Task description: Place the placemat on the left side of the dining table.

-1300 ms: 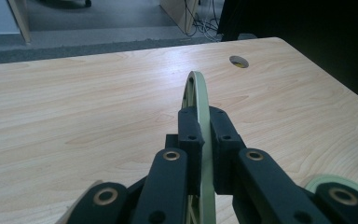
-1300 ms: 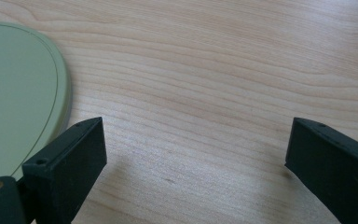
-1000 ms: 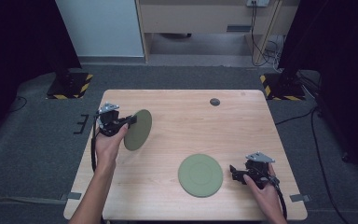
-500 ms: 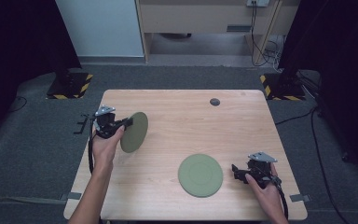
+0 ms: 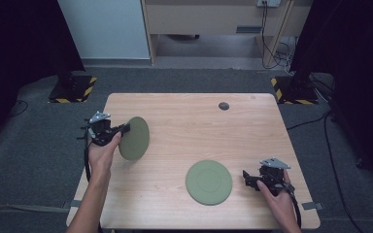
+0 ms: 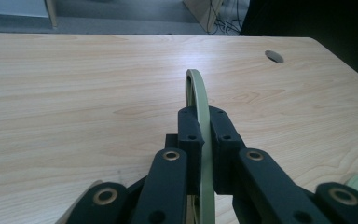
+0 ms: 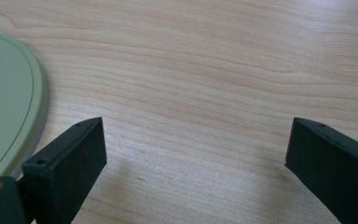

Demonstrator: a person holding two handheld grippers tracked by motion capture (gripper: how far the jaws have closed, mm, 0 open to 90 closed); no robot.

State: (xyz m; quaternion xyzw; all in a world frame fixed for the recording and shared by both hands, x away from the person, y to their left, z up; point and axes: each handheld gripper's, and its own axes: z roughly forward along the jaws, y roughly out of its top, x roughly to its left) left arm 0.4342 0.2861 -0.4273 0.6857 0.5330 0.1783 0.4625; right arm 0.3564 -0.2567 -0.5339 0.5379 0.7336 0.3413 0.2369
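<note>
edgewise, fingers [image 6: 199, 140] pinch plate [image 6: 196, 88].

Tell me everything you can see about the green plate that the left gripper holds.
The held plate is round, flat and thin, dull olive green with a matte look, perhaps plastic. It stands on edge, tilted, lifted above the left part of the wooden table. The left gripper is shut on its rim, one pad on each face. Nothing else touches it.

Bare table [image 5: 184, 131] lies open between the raised plate [image 5: 134, 138] and flat plate [image 5: 209, 182].
</note>
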